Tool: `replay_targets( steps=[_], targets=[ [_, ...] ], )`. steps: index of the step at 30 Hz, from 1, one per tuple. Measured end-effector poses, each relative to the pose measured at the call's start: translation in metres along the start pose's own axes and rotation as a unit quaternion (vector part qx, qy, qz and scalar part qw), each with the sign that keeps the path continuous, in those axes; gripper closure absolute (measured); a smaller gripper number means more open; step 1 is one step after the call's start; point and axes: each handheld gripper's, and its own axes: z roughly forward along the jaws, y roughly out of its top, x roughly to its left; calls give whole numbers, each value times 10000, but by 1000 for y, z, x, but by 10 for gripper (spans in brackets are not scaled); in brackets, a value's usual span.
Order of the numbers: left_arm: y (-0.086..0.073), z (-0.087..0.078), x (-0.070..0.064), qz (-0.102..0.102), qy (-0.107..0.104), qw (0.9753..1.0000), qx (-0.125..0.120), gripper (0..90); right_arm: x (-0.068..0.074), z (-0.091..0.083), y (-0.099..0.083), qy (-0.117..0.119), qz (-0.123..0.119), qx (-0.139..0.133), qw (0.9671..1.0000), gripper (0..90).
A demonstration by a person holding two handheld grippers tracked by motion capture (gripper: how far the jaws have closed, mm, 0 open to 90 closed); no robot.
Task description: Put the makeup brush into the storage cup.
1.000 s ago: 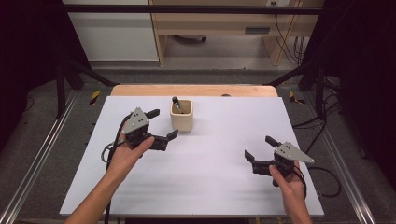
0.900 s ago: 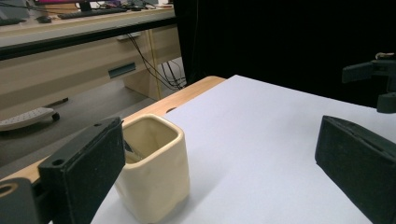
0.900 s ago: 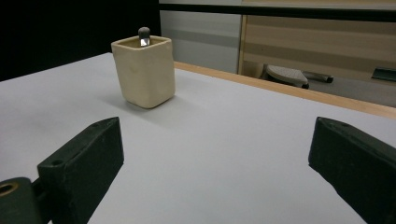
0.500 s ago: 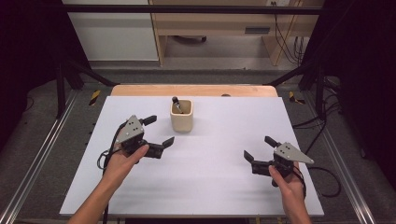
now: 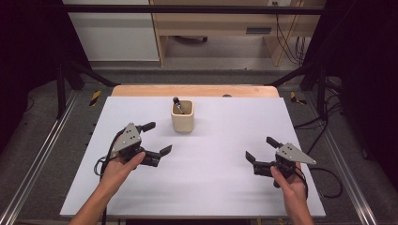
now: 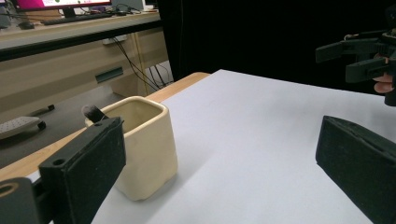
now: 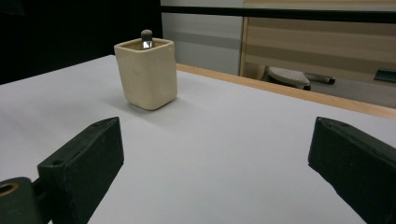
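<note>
The left gripper [image 5: 156,138] and the right gripper [image 5: 263,148] are black, each with two thick, blunt jaws faced with matt pads. Each carries a grey three-cornered plate dotted with small dark screws, and a black cable trails from each. The person's forearms are bare, without sleeves.

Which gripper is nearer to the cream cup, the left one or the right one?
Left. The left gripper is open just in front-left of the cream cup; the right gripper is open well off toward the table's right side.
</note>
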Motion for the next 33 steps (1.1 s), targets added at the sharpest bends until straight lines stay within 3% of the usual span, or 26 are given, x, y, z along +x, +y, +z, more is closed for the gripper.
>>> replay_targets(
  steps=[28, 33],
  targets=[
    [-23, -43, 9, -134, 237, 9992, -307, 13, -2, -4, 0, 129, -58, -161, 9998, 42],
    [-27, -49, 11, -173, 355, 9985, -374, 15, -2, -5, 0, 172, -42, -183, 9997, 41]
  ],
)
